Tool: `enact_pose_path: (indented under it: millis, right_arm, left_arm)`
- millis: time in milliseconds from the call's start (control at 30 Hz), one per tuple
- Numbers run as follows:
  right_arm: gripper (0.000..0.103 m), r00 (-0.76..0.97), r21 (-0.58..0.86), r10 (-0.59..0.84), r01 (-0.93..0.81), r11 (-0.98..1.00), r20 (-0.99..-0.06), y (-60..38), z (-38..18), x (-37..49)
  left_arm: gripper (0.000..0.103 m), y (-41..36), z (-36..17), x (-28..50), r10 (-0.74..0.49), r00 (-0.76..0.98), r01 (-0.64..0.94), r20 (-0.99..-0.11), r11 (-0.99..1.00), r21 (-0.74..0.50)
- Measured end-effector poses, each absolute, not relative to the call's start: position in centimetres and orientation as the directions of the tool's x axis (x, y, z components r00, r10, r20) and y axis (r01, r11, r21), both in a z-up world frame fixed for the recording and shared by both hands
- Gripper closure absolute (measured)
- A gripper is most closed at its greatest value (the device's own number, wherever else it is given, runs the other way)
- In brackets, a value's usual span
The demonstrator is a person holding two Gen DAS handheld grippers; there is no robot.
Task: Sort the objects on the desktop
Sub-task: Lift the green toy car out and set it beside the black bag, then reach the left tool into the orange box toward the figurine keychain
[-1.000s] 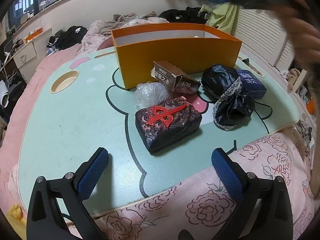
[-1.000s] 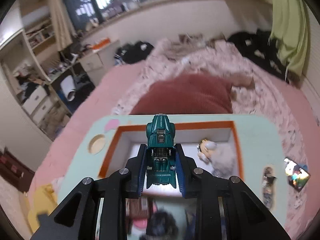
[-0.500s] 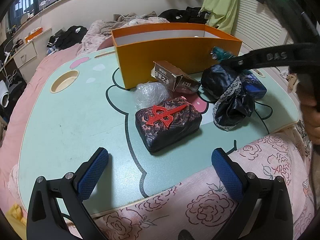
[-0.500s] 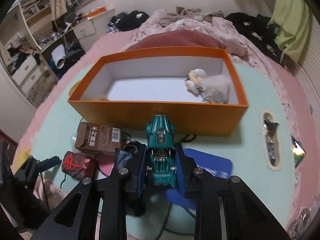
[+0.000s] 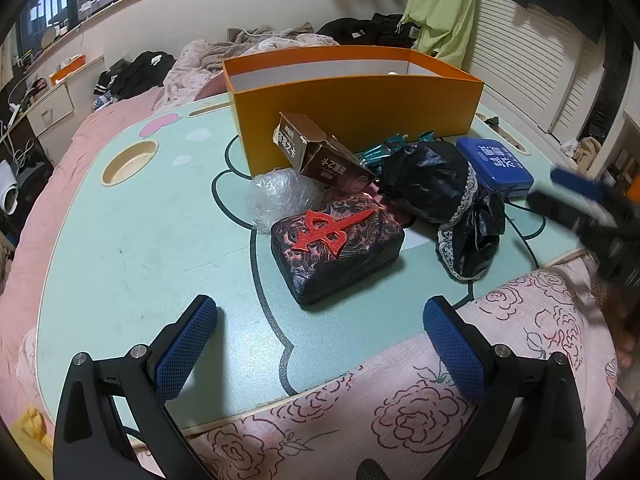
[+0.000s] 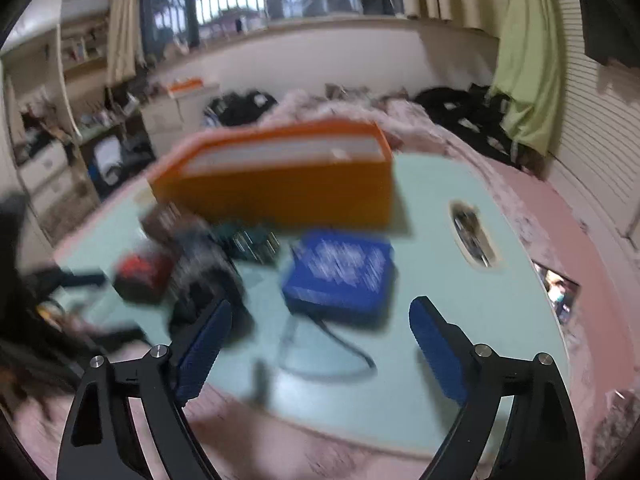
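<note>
The orange box (image 5: 360,100) stands open on the table (image 5: 140,240); little of its inside shows. The green toy car (image 5: 386,150) lies just in front of the box. The right gripper (image 6: 320,344) has just spread wide, empty. The left gripper (image 5: 320,336) is wide apart, empty too.

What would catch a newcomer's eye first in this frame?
The big orange box at the back of the mint-green table dominates. In front of it lies a clutter: a dark case with a red emblem, a blue tin to the right, and a teal toy car against the box's front wall. The right claw stands open and empty.
</note>
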State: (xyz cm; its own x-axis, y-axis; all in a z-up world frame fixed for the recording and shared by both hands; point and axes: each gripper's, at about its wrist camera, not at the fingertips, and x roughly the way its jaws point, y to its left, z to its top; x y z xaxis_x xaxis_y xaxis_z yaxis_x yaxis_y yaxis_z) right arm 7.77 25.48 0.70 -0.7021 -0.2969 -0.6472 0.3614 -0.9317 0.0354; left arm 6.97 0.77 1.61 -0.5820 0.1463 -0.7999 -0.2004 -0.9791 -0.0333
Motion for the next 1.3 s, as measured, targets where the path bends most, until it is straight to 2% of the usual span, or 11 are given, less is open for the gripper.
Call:
enact_pose_path:
  millis: [67, 133, 667, 800, 900, 1067, 1133, 1233, 1300]
  right_arm:
    - [0.011, -0.669, 0.025, -0.265, 0.346, -0.938, -0.695, 25.4, -0.7, 7.2]
    - [0.000, -0.681, -0.016, -0.227, 0.331, -0.943, -0.697, 25.3, -1.1, 7.0]
    - [0.000, -0.677, -0.020, -0.232, 0.342, -0.939, -0.698, 25.4, -1.4, 6.9]
    - [0.000, -0.677, -0.019, -0.232, 0.342, -0.939, -0.698, 25.4, -1.4, 6.9]
    - [0.000, -0.677, -0.019, -0.233, 0.343, -0.939, -0.698, 25.3, -1.3, 6.6]
    - [0.000, -0.678, -0.019, -0.233, 0.343, -0.939, -0.698, 25.3, -1.2, 6.6]
    - [0.000, -0.678, -0.020, -0.233, 0.343, -0.939, -0.698, 25.3, -1.2, 6.6]
    - [0.000, -0.678, -0.020, -0.233, 0.343, -0.939, -0.697, 25.3, -1.2, 6.6]
    - [0.000, -0.678, -0.020, -0.233, 0.343, -0.939, -0.697, 25.3, -1.3, 6.6]
  left_arm:
    - [0.000, 0.7, 1.6, 7.1, 0.147, -0.582, -0.201, -0.800, -0.979, -0.034]
    - [0.000, 0.8, 1.6, 7.0, 0.143, -0.583, -0.201, -0.800, -0.979, -0.029]
    - [0.000, 0.6, 1.4, 7.0, 0.142, -0.583, -0.196, -0.800, -0.980, -0.032]
    - [0.000, 0.1, 1.5, 7.2, 0.112, -0.597, -0.140, -0.794, -0.990, -0.034]
    - [0.000, -0.8, 3.6, 8.4, 0.086, -0.678, -0.093, -0.730, -0.995, -0.031]
    - [0.000, -0.5, 10.4, 7.9, 0.181, -0.785, -0.154, -0.593, -0.983, -0.096]
    - [0.004, 0.5, 12.2, 5.8, 0.219, -0.773, -0.190, -0.596, -0.975, -0.111]
    - [0.018, 3.6, 13.5, 0.2, 0.269, -0.692, -0.254, -0.670, -0.959, -0.123]
    - [0.033, 5.9, 12.8, -4.6, 0.293, -0.591, -0.282, -0.751, -0.948, -0.147]
